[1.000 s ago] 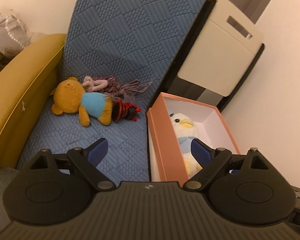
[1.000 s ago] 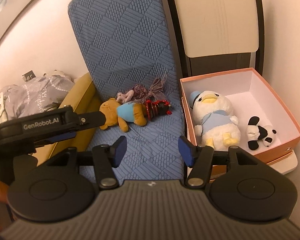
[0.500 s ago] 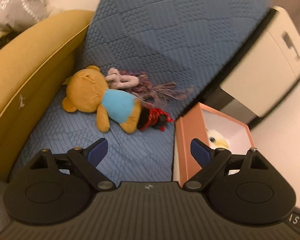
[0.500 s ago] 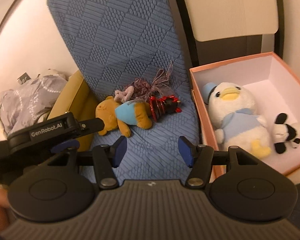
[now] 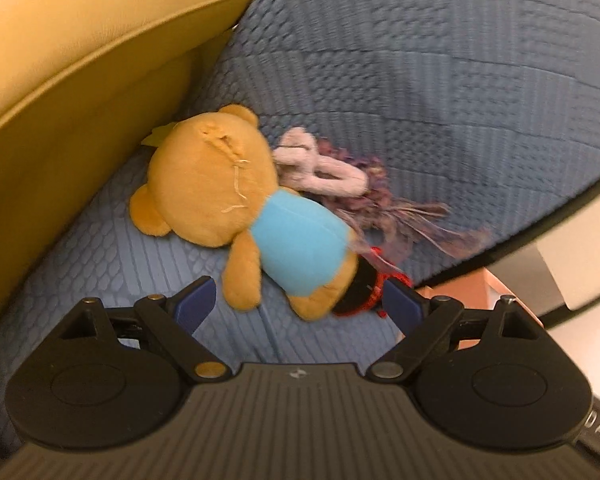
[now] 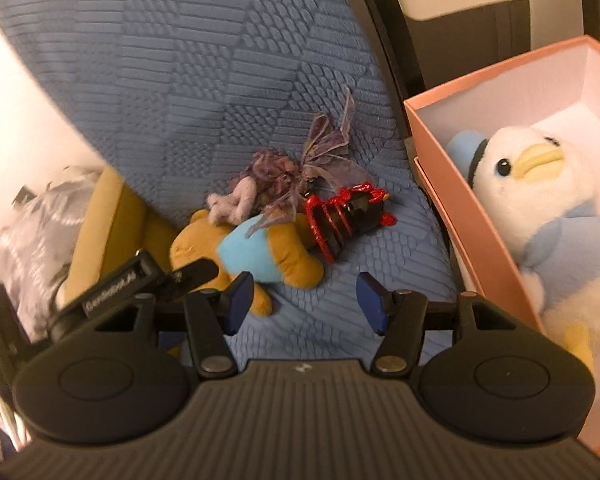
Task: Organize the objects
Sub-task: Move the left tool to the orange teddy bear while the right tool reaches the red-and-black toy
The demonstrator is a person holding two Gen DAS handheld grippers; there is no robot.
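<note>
An orange teddy bear in a blue shirt (image 5: 240, 208) (image 6: 256, 250) lies on the blue quilted seat (image 5: 100, 256). A pink and purple doll (image 5: 332, 176) (image 6: 276, 184) lies behind it, and a red and black toy (image 6: 344, 220) (image 5: 364, 288) lies at its feet. My left gripper (image 5: 300, 304) is open, its fingers on either side of the bear's legs, just short of them. My right gripper (image 6: 302, 300) is open and empty, above the seat near the bear. The left gripper also shows in the right wrist view (image 6: 148, 280).
A pink box (image 6: 452, 184) stands right of the seat and holds a white duck plush (image 6: 540, 192). A mustard sofa arm (image 5: 60, 92) runs along the left. The blue quilted cushion (image 6: 204, 60) stands upright behind the toys. A grey bag (image 6: 24, 232) lies at far left.
Both grippers have moved forward and down toward the toys on the seat. The left one has swung left, away from the box, and now brackets the bear's legs. Both stay open.
</note>
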